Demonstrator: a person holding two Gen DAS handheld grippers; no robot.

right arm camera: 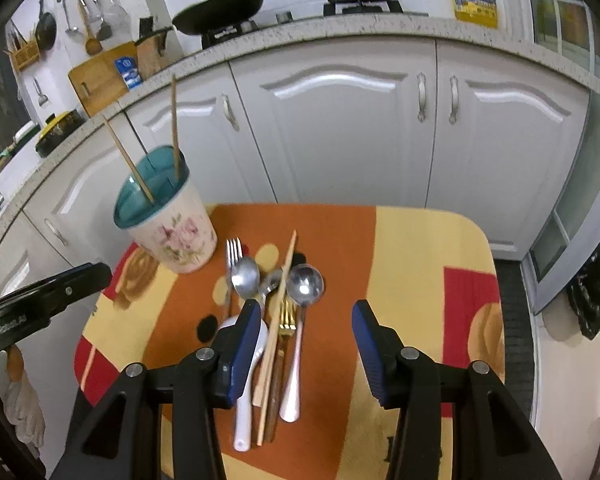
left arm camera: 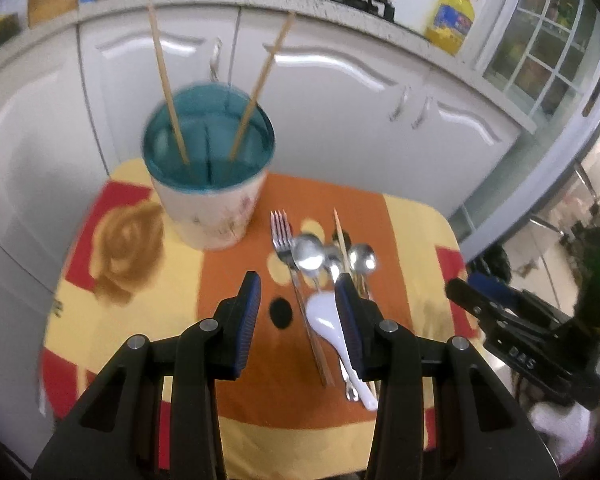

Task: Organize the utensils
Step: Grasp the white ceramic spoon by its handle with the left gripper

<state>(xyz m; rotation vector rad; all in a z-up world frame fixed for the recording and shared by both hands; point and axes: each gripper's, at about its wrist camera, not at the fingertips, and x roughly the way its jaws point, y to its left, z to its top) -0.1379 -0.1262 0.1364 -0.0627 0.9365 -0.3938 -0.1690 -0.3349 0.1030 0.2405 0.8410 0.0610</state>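
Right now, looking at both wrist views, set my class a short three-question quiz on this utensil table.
1. True or false: the floral holder is empty.
2. Which utensil on the table is white: (a) fork, (b) ceramic spoon, (c) chopstick?
3. Fill in: both the left gripper and right gripper are ____, holding nothing.

Key: 1 false, two chopsticks stand in it; 2 b; 3 open.

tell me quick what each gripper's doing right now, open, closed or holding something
left gripper: open, holding nothing, above the utensil pile.
right gripper: open, holding nothing, jaws apart above the same pile.
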